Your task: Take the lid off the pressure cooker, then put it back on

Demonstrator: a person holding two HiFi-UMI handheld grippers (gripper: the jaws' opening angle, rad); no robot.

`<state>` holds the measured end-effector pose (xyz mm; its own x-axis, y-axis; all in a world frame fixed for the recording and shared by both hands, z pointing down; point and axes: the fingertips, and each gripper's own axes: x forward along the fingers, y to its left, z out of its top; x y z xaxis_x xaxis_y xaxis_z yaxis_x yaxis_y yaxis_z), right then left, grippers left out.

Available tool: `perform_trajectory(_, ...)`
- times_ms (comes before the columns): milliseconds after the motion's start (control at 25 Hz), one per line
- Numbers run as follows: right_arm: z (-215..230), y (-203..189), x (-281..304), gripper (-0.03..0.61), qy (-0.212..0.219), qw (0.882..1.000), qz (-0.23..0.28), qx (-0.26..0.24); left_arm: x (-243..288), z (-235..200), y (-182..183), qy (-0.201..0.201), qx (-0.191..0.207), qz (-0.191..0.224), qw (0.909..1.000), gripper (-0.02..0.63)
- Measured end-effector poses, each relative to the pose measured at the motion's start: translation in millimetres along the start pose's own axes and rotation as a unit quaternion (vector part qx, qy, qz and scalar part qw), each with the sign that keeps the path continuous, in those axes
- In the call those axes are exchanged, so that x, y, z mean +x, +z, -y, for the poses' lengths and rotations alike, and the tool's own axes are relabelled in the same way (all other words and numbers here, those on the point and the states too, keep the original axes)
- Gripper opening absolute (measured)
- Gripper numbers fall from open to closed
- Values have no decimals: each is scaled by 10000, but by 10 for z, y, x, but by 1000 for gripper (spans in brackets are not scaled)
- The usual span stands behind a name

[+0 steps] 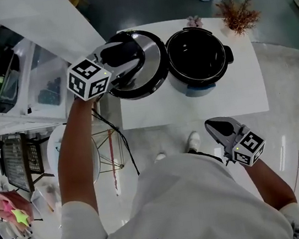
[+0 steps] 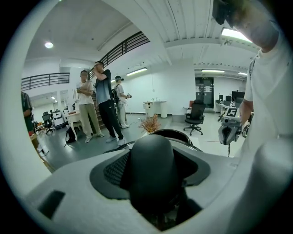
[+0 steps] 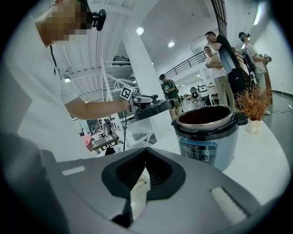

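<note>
Left tongs (image 1: 128,58) clamped on the lid (image 1: 150,48) by its knob, just left of the open cooker (image 1: 200,87) (on white surface (image 1: 245,88)); right tongs (image 1: 211,124) closed, empty, nearer than the cooker.

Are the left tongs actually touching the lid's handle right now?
Touching. The left gripper view shows the black lid handle wedged between the left tongs, with the pads pressed on both sides.

No word or number is legible anywhere. Print on the pressure cooker (image 3: 208,137) panel is too small to read.
</note>
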<state>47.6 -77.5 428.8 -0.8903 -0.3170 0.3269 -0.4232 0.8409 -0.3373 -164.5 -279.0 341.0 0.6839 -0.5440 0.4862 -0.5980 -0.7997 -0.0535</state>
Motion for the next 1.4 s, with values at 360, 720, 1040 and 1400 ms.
perform_trajectory(360,-214,16,244,11,85,9999,-110,-21,-451,-156,-453,283,-181,-123,9994,288)
perform_trajectory(720,-347,-60,319,11,-18,9998,-200,3,-429,-49,-920,287,-248,-266,9989,289)
perform_trajectory(1040,-411,-186,257,11,-240,9992,-295,102,-177,123,-1274,252,-318,-337,9986,290)
perform_trajectory(1400,-450,-298,168,11,-472,9978,-413,196,154,313,-1701,208,-431,-487,9977,289)
